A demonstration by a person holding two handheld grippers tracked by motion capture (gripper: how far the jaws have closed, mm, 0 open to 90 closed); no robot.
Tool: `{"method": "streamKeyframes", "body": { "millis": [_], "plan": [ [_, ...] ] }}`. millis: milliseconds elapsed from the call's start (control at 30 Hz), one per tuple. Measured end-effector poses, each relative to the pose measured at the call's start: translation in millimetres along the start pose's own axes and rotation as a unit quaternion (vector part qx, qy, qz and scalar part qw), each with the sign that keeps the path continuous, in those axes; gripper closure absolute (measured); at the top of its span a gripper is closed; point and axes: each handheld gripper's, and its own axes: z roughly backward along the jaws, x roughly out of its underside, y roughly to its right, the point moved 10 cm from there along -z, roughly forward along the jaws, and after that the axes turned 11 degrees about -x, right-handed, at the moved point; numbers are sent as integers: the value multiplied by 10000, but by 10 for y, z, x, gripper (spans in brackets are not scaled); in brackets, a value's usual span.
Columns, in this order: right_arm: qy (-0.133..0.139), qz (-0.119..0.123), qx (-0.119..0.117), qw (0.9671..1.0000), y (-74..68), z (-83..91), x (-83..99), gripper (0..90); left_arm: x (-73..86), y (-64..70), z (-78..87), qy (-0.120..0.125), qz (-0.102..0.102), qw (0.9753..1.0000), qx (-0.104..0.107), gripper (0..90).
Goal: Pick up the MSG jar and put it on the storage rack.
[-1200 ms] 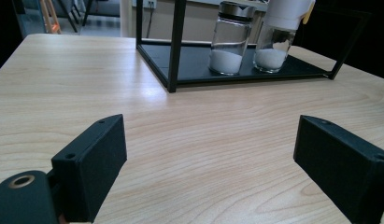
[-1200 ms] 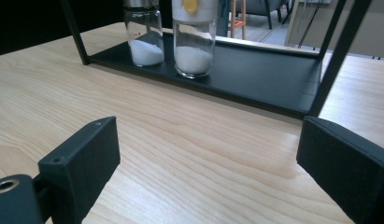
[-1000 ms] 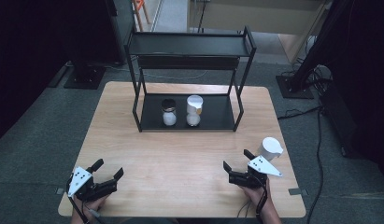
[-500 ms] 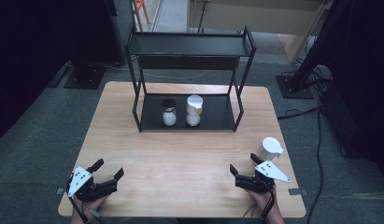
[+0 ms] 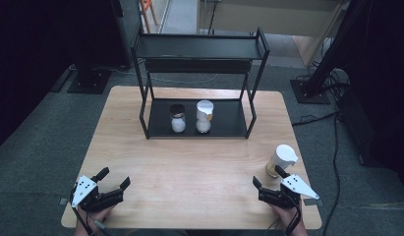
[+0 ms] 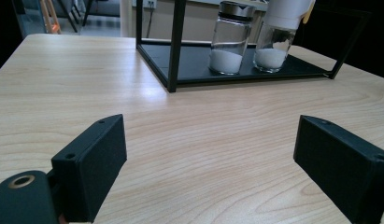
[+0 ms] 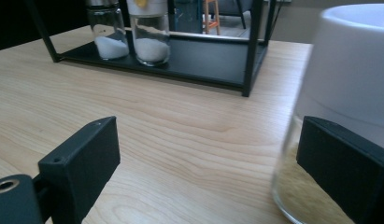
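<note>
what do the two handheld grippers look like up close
Both the left gripper and the right gripper are black, each with two blocky rectangular jaws showing small screw holes, topped by a pale grey three-cornered plate with dots. A thin dark cable trails from each toward the person.

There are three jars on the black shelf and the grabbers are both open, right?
Not quite. The high view shows two jars on the black shelf. The third jar stands on the table by the right gripper. Both grippers, the left gripper too, are open.
</note>
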Motion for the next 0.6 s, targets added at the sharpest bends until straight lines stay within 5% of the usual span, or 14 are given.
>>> {"method": "streamKeyframes", "body": {
  "millis": [600],
  "plan": [
    [-38, -92, 257, 9996, 256, 231, 91, 58, 1, 2, 0, 0, -11, 10000, -6, 99]
  ]
}}
